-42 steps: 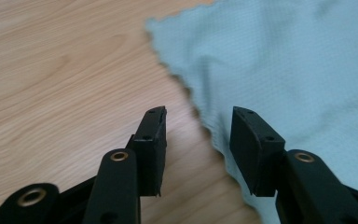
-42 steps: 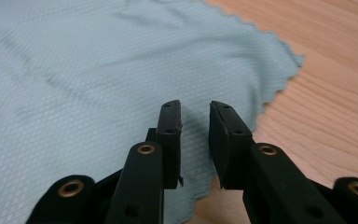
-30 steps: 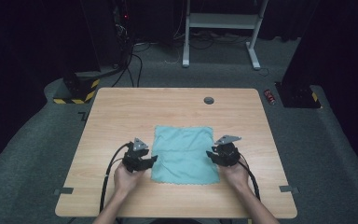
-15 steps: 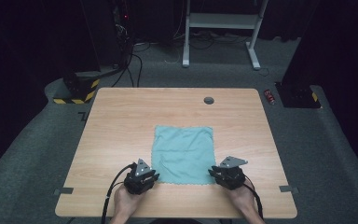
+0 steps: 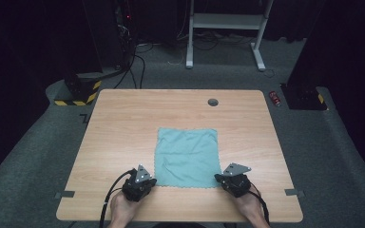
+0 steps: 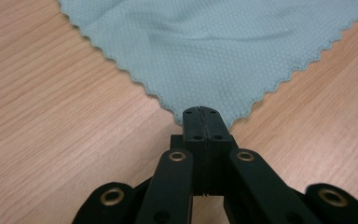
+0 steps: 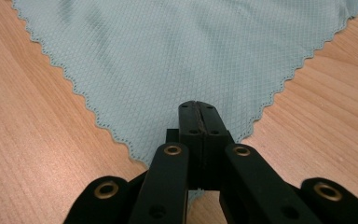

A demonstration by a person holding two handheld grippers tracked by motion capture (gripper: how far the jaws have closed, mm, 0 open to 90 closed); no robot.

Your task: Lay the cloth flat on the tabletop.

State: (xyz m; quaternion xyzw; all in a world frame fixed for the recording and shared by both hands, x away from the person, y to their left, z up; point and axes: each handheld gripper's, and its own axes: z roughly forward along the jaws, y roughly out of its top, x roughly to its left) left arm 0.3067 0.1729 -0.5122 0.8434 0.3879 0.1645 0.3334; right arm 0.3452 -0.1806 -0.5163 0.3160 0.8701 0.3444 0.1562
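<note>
I hold a gripper in each hand at the near edge of a light wooden counter (image 5: 123, 128). A square teal cloth (image 5: 187, 154) with a scalloped edge lies flat in the middle of the near half of the counter, with faint wrinkles across it.

My left gripper (image 5: 145, 181) sits at the cloth's near left corner. In the left gripper view, its black fingers (image 6: 192, 126) have just been closing and now meet tightly, pinching the very tip of that corner of the cloth (image 6: 214, 42), which fans out away from them across the wood.

My right gripper (image 5: 221, 179) sits at the cloth's near right corner. In the right gripper view, its fingers (image 7: 191, 122) have likewise just been closing and are clenched together on the corner, with the cloth (image 7: 177, 51) passing under and between them and spreading out beyond.

Both hands rest low near the counter's front edge, well apart, with the cloth's near hem stretched between them. A small dark round fitting (image 5: 213, 101) is set into the counter near its far edge, well beyond the cloth.
</note>
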